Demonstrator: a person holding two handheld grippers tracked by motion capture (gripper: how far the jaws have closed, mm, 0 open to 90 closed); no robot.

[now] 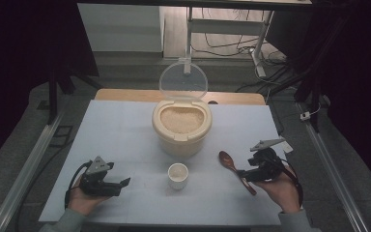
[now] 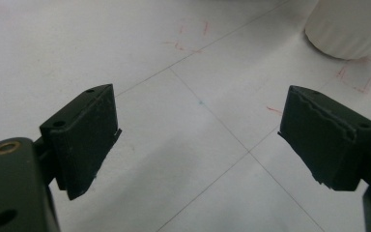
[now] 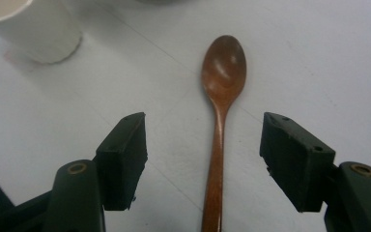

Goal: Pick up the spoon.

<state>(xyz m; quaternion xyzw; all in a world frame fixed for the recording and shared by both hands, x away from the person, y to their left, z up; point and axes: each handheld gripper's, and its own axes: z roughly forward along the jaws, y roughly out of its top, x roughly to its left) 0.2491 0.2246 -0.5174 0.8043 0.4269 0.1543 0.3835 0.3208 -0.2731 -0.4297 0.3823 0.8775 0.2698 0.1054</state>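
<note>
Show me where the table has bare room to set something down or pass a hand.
Free: the wide strip left of the rice container, and the far right corner beyond the wooden spoon. Crowded: the near middle, where the small cup stands close in front of the container, with the spoon just right.

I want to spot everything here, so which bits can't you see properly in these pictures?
- Wooden spoon: its handle end is cut off by the bottom edge of the right gripper view.
- White cup: the left gripper view's top edge crops it.
- Rice container: high view, far side hidden by itself.
</note>
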